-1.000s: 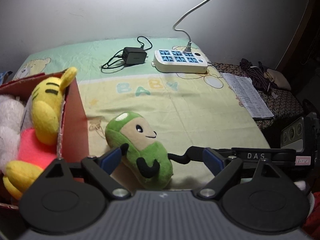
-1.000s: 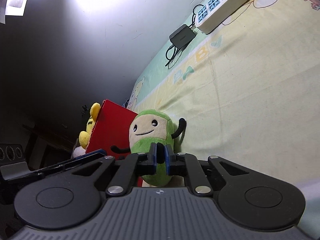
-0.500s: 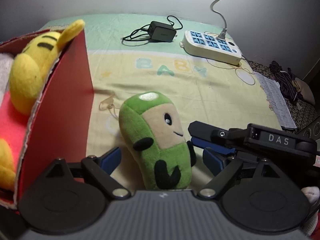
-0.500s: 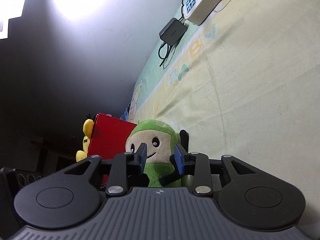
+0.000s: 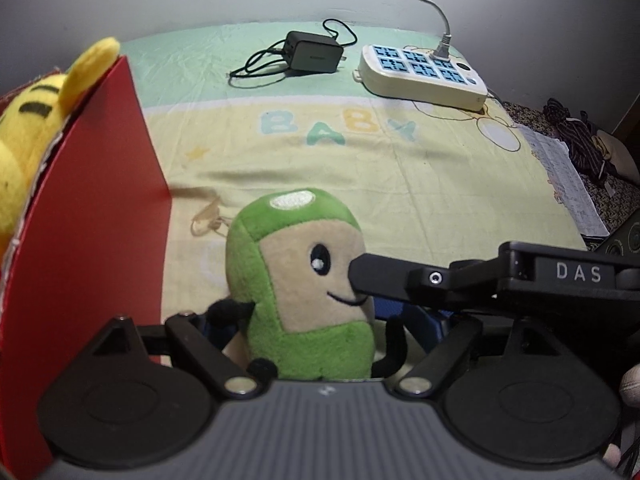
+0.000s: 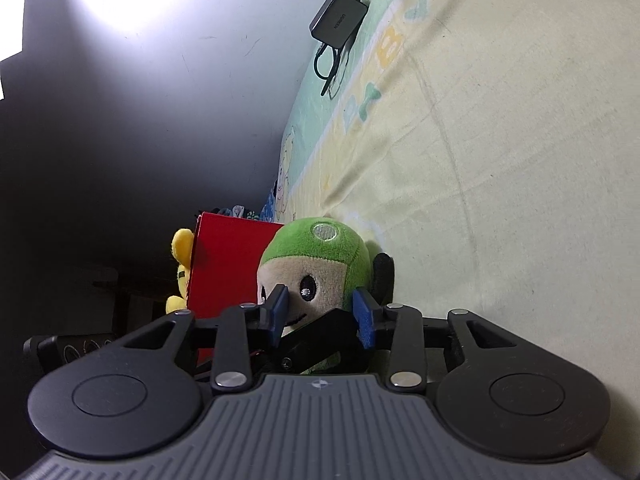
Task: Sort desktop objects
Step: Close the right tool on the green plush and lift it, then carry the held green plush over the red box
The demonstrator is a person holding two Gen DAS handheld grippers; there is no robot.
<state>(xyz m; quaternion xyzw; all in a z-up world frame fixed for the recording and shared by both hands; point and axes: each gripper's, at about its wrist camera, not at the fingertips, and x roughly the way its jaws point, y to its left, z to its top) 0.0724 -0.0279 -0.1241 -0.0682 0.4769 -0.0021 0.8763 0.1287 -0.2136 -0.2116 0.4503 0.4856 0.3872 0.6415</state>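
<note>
The green plush toy point(image 5: 304, 280) stands upright on the blanket point(image 5: 420, 184), beside the red box point(image 5: 92, 216). Left gripper point(image 5: 320, 332): level, jaws apart, straddling it. Right gripper point(image 6: 320, 312): rolled sideways, jaws apart at its face.

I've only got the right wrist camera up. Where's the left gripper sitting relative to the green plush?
Observer: The left gripper is open, with one finger on each side of the green plush's lower body.
Operator: What's that yellow thing behind the red box?
Observer: It's a yellow plush with black stripes. It sits inside the red box and pokes up above the rim.
Operator: My view cuts off the power strip. Is anything plugged into it?
Observer: Yes, one grey plug is in a far socket of the power strip, and its cable runs up the wall.
</note>
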